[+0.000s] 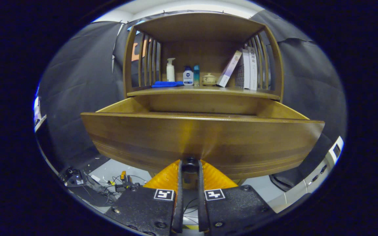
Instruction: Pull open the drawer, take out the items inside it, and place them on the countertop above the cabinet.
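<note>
- Gripping the small dark knob (190, 165) at the bottom middle of the drawer front (202, 141), the gripper (189, 167) has its two fingers closed on the knob, one on each side; the claw is clenched on it.
- The drawer (276, 111) already stands well out of the cabinet (202, 59). Its two side walls run back to the cabinet body, and its front panel is close before the camera.
- The inside of the drawer is hidden, because the view looks from below its upper edge. I cannot tell which items lie in it, or how many.
- The countertop (205, 91) above the drawer carries a blue cloth (166, 84), a white pump bottle (170, 70), two smaller bottles (188, 76), a small lidded pot (209, 78) and some leaning books (246, 68).
- My judgement: the pulling step is in hand and nearly complete; the taking out is not begun.
- The next move calls for letting go of the knob, then raising the gripper above the front panel so the camera can look down into the drawer.
- Free room for placing seems to be at the front edge of the countertop, before the bottles and the pot.
</note>
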`<state>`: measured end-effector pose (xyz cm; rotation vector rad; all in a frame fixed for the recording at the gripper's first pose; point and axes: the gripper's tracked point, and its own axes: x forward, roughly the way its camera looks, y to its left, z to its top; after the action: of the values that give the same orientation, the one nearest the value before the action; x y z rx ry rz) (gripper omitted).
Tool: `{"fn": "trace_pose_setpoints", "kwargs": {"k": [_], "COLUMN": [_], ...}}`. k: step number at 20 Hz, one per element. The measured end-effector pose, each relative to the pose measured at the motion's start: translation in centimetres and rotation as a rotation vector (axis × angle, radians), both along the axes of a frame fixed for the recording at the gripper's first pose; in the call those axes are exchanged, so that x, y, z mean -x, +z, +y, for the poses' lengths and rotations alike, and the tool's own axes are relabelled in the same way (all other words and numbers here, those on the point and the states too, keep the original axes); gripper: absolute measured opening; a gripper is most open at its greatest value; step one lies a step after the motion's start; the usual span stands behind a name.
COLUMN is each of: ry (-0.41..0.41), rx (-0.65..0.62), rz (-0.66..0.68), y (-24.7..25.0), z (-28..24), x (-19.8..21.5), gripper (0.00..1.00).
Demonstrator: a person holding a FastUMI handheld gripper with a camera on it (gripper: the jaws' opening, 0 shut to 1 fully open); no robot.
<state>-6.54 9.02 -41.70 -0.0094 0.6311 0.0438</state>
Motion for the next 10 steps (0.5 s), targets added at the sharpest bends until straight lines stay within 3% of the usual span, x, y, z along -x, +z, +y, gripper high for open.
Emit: {"fn": "trace_pose_setpoints", "kwargs": {"k": [4,8,10], "ry": [-0.003,0.084,0.1], "rx": [-0.044,-0.106,-0.125], "rz": [0.042,0.019,0.045], "y": [1.9,7.2,8.5], "z": [0.0,1.7,2.1], "x": [0.2,-1.1,-1.4], "gripper": [0.31,0.38,0.52]}}
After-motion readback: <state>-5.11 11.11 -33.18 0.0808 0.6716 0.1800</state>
